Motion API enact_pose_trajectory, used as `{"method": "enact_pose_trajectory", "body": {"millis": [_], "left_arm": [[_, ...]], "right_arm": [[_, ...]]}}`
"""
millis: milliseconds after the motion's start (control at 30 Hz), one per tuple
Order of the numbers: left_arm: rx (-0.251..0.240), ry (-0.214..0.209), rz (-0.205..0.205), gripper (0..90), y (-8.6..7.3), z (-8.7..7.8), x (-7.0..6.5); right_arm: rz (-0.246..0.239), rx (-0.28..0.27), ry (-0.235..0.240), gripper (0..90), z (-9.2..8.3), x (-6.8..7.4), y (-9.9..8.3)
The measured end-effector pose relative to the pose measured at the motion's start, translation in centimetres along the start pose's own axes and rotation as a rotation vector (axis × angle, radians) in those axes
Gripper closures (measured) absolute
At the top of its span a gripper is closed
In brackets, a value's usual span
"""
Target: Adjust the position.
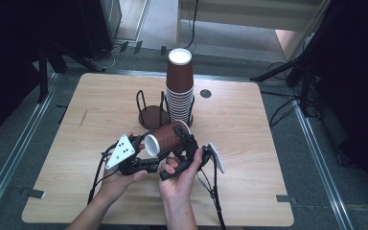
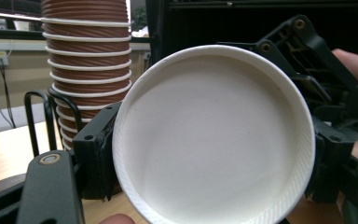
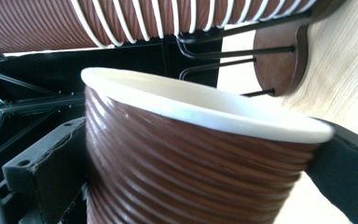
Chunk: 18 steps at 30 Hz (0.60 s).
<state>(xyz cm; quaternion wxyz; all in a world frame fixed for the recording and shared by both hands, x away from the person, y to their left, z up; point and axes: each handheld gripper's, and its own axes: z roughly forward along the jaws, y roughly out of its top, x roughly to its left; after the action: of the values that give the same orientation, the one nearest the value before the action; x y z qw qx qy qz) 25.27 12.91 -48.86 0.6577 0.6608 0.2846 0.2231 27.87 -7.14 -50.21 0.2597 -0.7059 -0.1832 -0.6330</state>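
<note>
A brown ribbed paper cup lies on its side in the air above the table's front middle. Its white open end faces my left gripper, whose jaws sit at the rim on both sides, shut on it. My right gripper is shut across the cup's ribbed wall, one black pad on each side. In the left gripper view the right gripper's black linkage and a hand show behind the cup.
A tall stack of upturned brown cups stands in a wire holder on a round wooden base just behind the held cup. The wooden table has a small dark grommet at the back. Cables trail toward the front edge.
</note>
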Motion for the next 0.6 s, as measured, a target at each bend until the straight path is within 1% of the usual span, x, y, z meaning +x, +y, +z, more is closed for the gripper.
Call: {"method": "enact_pose_trajectory", "body": {"millis": [133, 200, 233, 267, 300, 400, 567, 600], "left_arm": [[0.010, -0.012, 0.011, 22.7, -0.15, 0.15, -0.21], [0.009, -0.015, 0.008, 22.7, -0.13, 0.13, -0.17], [0.003, -0.012, 0.007, 22.6, -0.10, 0.08, -0.13], [0.000, -0.011, 0.005, 22.5, -0.06, 0.04, -0.08], [0.000, -0.012, 0.003, 22.4, -0.02, -0.01, 0.01], [-0.010, -0.014, 0.017, 22.1, 0.02, -0.11, -0.01], [-0.022, -0.015, 0.022, 21.2, 0.04, -0.27, 0.05], [-0.023, -0.014, 0.020, 20.8, 0.05, -0.30, 0.06]], "right_arm": [[0.007, 0.001, 0.000, 0.0, 0.02, -0.02, -0.07], [0.010, 0.000, 0.001, 0.0, -0.04, -0.06, -0.09], [0.015, -0.001, 0.009, 0.3, -0.06, -0.09, -0.08], [0.023, -0.004, 0.014, 4.1, -0.10, -0.07, -0.06], [0.026, -0.006, 0.014, 4.9, -0.16, -0.09, -0.05], [0.031, -0.001, 0.028, 5.9, -0.23, -0.06, -0.15], [0.036, -0.002, 0.043, 7.6, -0.24, 0.00, -0.25], [0.027, 0.003, 0.044, 8.1, -0.26, -0.01, -0.31]]}}
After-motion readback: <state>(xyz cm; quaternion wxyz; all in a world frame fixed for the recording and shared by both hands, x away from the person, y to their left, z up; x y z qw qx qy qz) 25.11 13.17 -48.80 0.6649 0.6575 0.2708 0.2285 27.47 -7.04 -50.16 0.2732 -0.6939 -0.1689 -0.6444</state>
